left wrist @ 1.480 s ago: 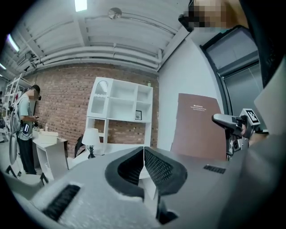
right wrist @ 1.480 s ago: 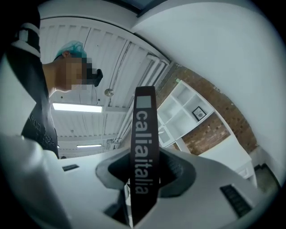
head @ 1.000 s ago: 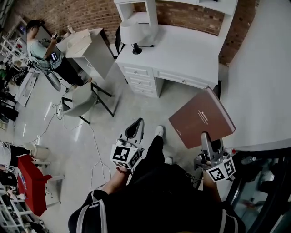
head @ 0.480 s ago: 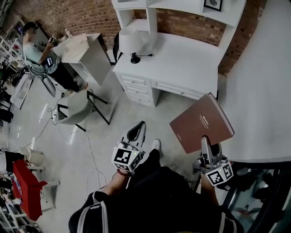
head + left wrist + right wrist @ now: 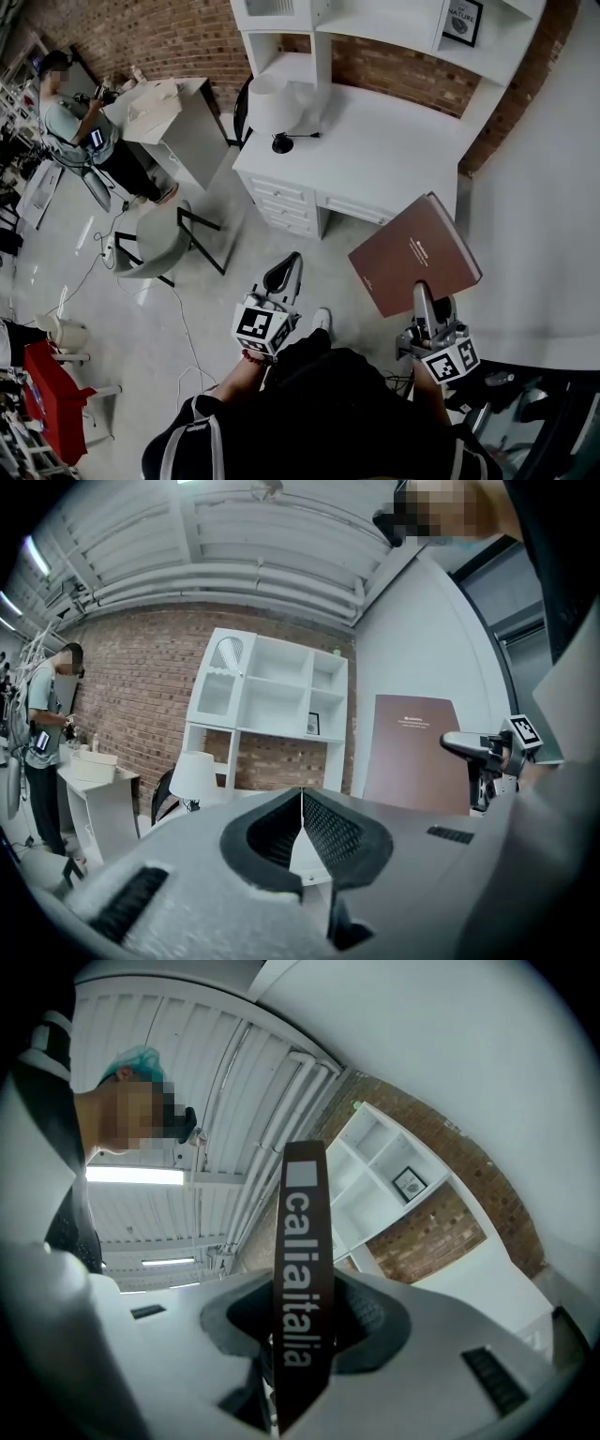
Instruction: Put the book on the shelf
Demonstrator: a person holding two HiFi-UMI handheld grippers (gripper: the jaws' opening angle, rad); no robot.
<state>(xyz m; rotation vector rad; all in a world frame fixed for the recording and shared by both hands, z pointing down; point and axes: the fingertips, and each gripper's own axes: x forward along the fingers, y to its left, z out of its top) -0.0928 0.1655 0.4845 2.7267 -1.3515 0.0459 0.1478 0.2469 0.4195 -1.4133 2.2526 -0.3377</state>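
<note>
Pinching stiff, likely top-heavy book low on its spine with right gripper, frame right; left gripper pressed together, empty.

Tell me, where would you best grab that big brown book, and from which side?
By a narrow edge, pinching across its thickness: the book is wide and flat but thin, so jaws only fit over an edge. The right gripper does that now, clamped on the lettered spine from its lower end, leaving the far end free to lead toward the shelf.
</note>
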